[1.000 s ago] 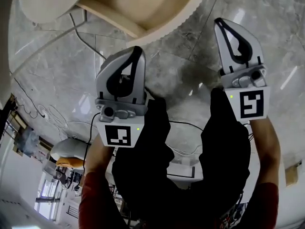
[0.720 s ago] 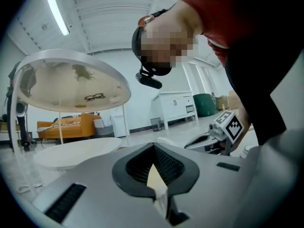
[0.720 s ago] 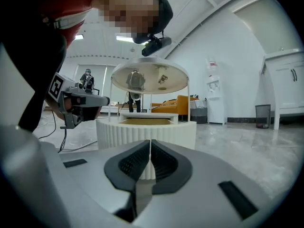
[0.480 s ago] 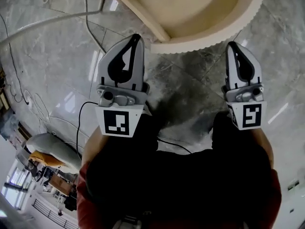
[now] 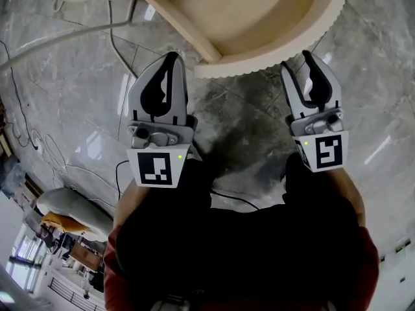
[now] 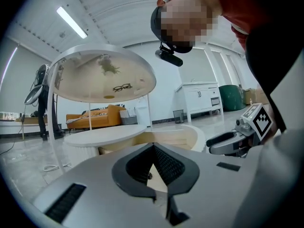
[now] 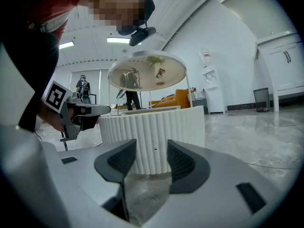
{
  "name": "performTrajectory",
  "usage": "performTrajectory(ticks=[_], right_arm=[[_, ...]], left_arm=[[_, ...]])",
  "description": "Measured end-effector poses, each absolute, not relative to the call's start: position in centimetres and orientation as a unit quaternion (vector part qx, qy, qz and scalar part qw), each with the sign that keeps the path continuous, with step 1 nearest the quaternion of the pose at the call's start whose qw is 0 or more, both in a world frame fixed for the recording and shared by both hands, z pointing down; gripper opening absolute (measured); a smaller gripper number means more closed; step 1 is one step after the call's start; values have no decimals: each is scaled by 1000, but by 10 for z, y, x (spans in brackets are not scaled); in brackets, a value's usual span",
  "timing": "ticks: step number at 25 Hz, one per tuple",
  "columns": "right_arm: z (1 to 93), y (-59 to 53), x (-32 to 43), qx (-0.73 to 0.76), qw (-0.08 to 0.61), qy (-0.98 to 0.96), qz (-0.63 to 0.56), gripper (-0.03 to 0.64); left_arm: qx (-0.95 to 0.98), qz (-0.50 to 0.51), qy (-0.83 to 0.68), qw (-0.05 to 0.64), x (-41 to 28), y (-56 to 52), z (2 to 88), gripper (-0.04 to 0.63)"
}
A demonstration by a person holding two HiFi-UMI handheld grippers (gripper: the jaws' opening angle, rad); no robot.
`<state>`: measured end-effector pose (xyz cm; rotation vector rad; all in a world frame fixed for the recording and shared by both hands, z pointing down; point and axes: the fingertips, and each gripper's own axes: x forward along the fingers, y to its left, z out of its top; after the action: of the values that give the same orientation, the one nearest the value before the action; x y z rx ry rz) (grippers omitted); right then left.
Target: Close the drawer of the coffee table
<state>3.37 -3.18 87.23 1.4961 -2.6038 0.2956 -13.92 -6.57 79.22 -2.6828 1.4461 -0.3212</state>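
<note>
facing the coffee table (image 6: pixel 142 80), the person held both grippers low over the grey marble floor (image 5: pixel 71 109), side by side and well apart. the drawer (image 5: pixel 259 62) stood pulled out of the table. its pale wooden inside lay open to the head view, and its curved, ribbed front was turned toward the grippers.

the left gripper (image 5: pixel 171 57) pointed at the left part of the drawer, near its wooden side wall. whether it touched could not be told. in the left gripper view its jaws were together, the dark pads meeting at the tips with nothing held between them.

the right gripper (image 5: pixel 297 61) pointed at the right part of the ribbed front. its jaws were opening, and the pads stood apart with nothing between them. in the right gripper view a strip of floor showed between the jaw tips and the drawer front, so the two were not touching.

above the drawer the table carried a see-through round top (image 7: pixel 147 72) on thin white legs, with a pair of glasses (image 6: pixel 122 87) lying on it. a thin dark cable (image 5: pixel 115 41) ran across the floor to the left of the drawer. an orange sofa (image 6: pixel 95 115) and a white cabinet (image 6: pixel 199 96) stood far back in the room.
</note>
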Motion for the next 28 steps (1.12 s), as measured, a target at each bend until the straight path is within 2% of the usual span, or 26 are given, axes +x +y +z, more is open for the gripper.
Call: performTrajectory(ticks=[1,2,6,20,28], right_arm=[[874,-34,31,491,63,-863,102,227],[875,-36,29,489,62,-864,102,261],[876,-43,22,486,69,-868,74,293],[879,-86,-8,464,100,-879,52,298],[877,-131,-34,457,87,-884,45,298]], left_arm=[[-875,-104,472,40,-139,-67,792,12],[-875,-102,472,42,-138,-67,792,12],[-872,-98,478,40,-141,-69,797,12],[-852,-67,520,19,-175,-78,794,12],[-844,-54,534,15,-192,-82,793,12]])
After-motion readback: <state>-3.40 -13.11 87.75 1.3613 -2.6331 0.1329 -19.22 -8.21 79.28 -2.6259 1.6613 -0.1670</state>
